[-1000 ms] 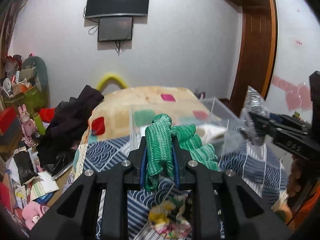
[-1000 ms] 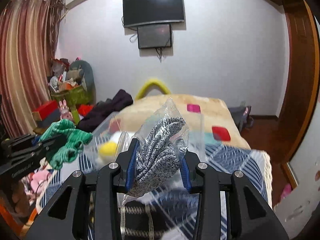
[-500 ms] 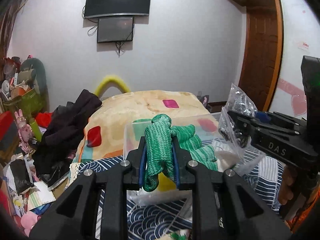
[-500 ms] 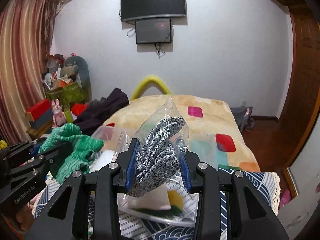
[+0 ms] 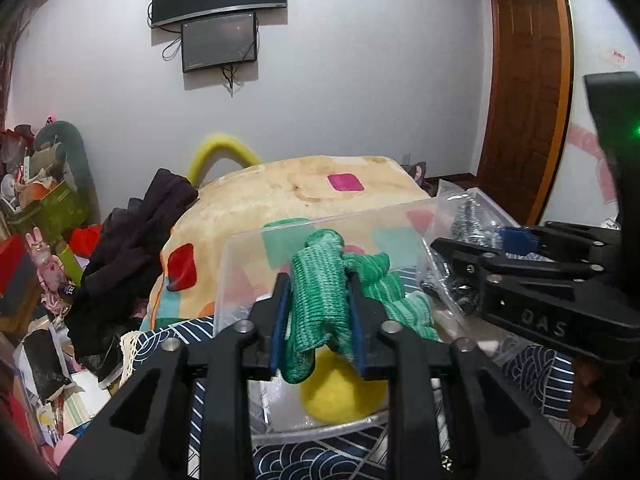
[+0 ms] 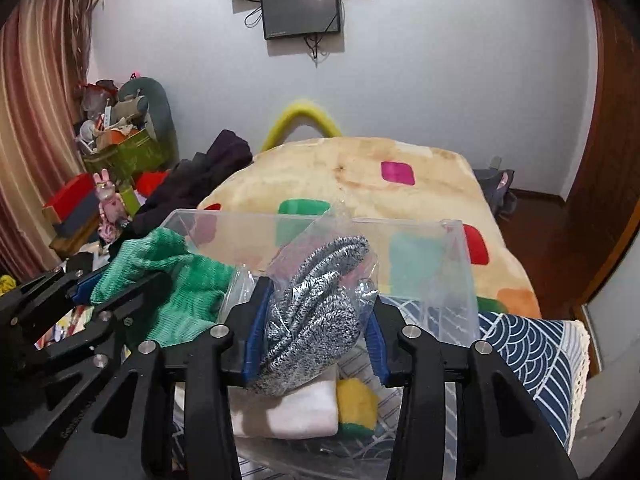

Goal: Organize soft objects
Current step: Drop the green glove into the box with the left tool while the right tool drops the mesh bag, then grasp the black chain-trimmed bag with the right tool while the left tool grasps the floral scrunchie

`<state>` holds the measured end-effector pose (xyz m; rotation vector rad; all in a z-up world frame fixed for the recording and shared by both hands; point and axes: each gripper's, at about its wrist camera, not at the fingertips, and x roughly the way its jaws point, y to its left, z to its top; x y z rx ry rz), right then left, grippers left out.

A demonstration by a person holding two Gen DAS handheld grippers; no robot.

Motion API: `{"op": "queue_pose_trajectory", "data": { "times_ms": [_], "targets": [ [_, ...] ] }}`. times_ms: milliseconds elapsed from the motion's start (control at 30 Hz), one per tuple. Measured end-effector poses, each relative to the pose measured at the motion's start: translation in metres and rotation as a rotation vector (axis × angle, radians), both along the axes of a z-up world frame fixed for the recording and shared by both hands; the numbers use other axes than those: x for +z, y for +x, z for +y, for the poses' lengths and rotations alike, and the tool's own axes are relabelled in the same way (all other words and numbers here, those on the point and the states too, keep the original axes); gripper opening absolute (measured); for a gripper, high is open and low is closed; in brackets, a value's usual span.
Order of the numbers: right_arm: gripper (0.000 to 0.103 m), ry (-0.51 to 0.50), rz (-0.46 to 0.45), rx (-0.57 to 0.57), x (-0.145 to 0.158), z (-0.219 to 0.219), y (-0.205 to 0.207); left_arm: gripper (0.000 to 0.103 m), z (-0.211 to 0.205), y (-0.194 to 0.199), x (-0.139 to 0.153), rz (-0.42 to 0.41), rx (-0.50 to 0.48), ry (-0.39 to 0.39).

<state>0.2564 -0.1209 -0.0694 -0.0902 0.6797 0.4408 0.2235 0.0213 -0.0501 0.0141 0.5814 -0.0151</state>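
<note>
My left gripper (image 5: 318,320) is shut on a green knitted cloth (image 5: 320,300) and holds it over the clear plastic bin (image 5: 240,248). My right gripper (image 6: 312,320) is shut on a clear bag with a grey knitted item (image 6: 312,300) and holds it over the same bin (image 6: 460,248). The green cloth also shows at the left of the right wrist view (image 6: 180,280). In the bin lie a folded white cloth (image 6: 296,412) and a yellow sponge (image 6: 356,400); the sponge also shows in the left wrist view (image 5: 340,392).
The bin stands on a blue patterned cover (image 6: 532,360) at the foot of a bed with a cream blanket (image 6: 360,176). Dark clothes (image 5: 132,240) hang at the bed's left side. Clutter and boxes (image 5: 40,208) fill the floor at left. A wooden door (image 5: 524,100) is at right.
Both grippers have moved forward over the bin with their loads still held. The bin and its white cloth and yellow sponge are now closer and lower in view.
</note>
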Motion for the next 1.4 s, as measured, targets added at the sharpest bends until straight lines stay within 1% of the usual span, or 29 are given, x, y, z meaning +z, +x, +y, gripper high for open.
{"op": "queue_pose_trajectory", "data": {
  "times_ms": [67,133,200,233,267,333,400,467,500,533,567,700,833,933,1033,1100,1167,1267,1400],
  "targets": [
    [0.048,-0.007,-0.005,-0.003,0.001,-0.004,0.001,0.048,-0.001,0.003,-0.003,0.009,0.007,0.003],
    [0.059,-0.015,-0.026,-0.012,0.004,-0.006,-0.002,0.055,-0.002,0.002,-0.003,0.01,0.006,-0.006],
    [0.066,-0.003,-0.056,-0.01,0.009,-0.011,-0.007,0.063,-0.001,-0.002,-0.001,0.002,0.001,-0.006],
    [0.068,0.009,-0.065,-0.006,0.012,-0.014,-0.009,0.069,-0.002,-0.006,0.002,-0.014,0.001,0.0],
    [0.069,0.014,-0.069,-0.006,0.013,-0.015,-0.01,0.072,-0.002,-0.009,0.005,-0.027,-0.001,-0.003],
    [0.07,0.027,-0.078,-0.004,0.018,-0.019,-0.012,0.076,-0.001,-0.013,0.011,-0.034,-0.003,-0.017],
    [0.071,0.027,-0.095,0.001,0.024,-0.021,-0.018,0.083,0.001,-0.019,0.018,-0.044,-0.002,-0.034],
    [0.077,0.027,-0.121,0.009,0.029,-0.023,-0.026,0.087,0.002,-0.026,0.025,-0.053,-0.004,-0.039],
    [0.082,0.039,-0.138,0.02,0.032,-0.025,-0.033,0.089,0.003,-0.029,0.028,-0.057,-0.003,-0.038],
    [0.083,0.044,-0.145,0.027,0.033,-0.025,-0.036,0.093,0.003,-0.034,0.031,-0.066,0.0,-0.036],
    [0.083,0.05,-0.153,0.035,0.034,-0.026,-0.041,0.096,0.004,-0.039,0.035,-0.08,0.009,-0.035],
    [0.083,0.078,-0.179,0.053,0.035,-0.03,-0.063,0.097,0.01,-0.062,0.044,-0.124,0.033,-0.05],
    [0.083,0.099,-0.187,0.06,0.027,-0.032,-0.085,0.098,0.012,-0.085,0.042,-0.142,0.044,-0.006],
    [0.083,0.105,-0.17,0.067,0.018,-0.032,-0.094,0.098,0.016,-0.099,0.036,-0.122,0.039,0.013],
    [0.083,0.094,-0.124,0.089,0.004,-0.03,-0.098,0.098,0.02,-0.109,0.026,-0.087,0.027,0.008],
    [0.083,0.058,-0.094,0.093,-0.009,-0.026,-0.099,0.098,0.022,-0.115,0.018,-0.062,0.019,0.013],
    [0.083,0.043,-0.063,0.098,-0.02,-0.023,-0.102,0.098,0.024,-0.122,0.01,-0.042,0.015,0.012],
    [0.083,0.037,0.028,0.116,-0.043,-0.018,-0.1,0.098,0.028,-0.128,-0.005,0.014,-0.005,-0.001],
    [0.083,0.026,0.109,0.115,-0.064,-0.012,-0.096,0.098,0.024,-0.136,-0.027,0.082,-0.014,0.015]
  ]
}}
